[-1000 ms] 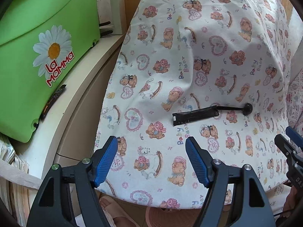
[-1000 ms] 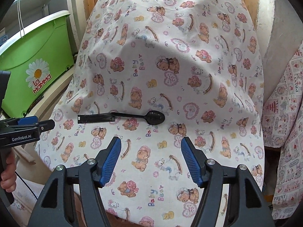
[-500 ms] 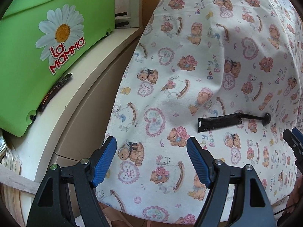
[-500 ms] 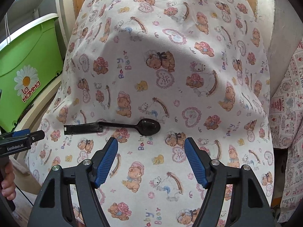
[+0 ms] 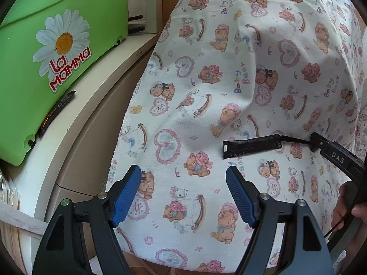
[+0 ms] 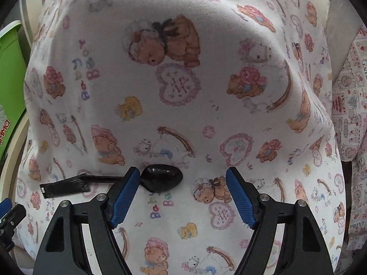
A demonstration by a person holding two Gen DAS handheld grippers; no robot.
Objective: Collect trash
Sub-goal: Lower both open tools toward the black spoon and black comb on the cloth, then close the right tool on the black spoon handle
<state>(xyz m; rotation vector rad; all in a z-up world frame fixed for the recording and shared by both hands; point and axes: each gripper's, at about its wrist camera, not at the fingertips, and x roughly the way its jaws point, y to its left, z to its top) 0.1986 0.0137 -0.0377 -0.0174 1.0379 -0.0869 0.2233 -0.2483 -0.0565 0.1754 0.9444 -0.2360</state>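
A black plastic spoon [image 6: 160, 180] with its handle in a black wrapper sleeve [image 6: 64, 186] lies on a teddy-bear print cloth [image 6: 183, 91]. My right gripper [image 6: 182, 194] is open, low over the cloth, with the spoon bowl just inside its left finger [image 6: 126, 193]. In the left wrist view the sleeve [image 5: 252, 145] lies ahead and to the right, and the right gripper's finger [image 5: 335, 158] covers the bowl. My left gripper [image 5: 183, 192] is open and empty above the cloth's left part.
A green plastic bin [image 5: 45, 57] with a daisy "La Mamma" label stands on a cream ledge [image 5: 96, 96] to the left. A small dark wrapper [image 5: 57, 110] lies beside the bin. Another patterned cloth [image 6: 351, 114] hangs at right.
My right gripper has moved forward and down, so the spoon bowl now sits between its fingers. My left gripper has drifted left and closer to the cloth.
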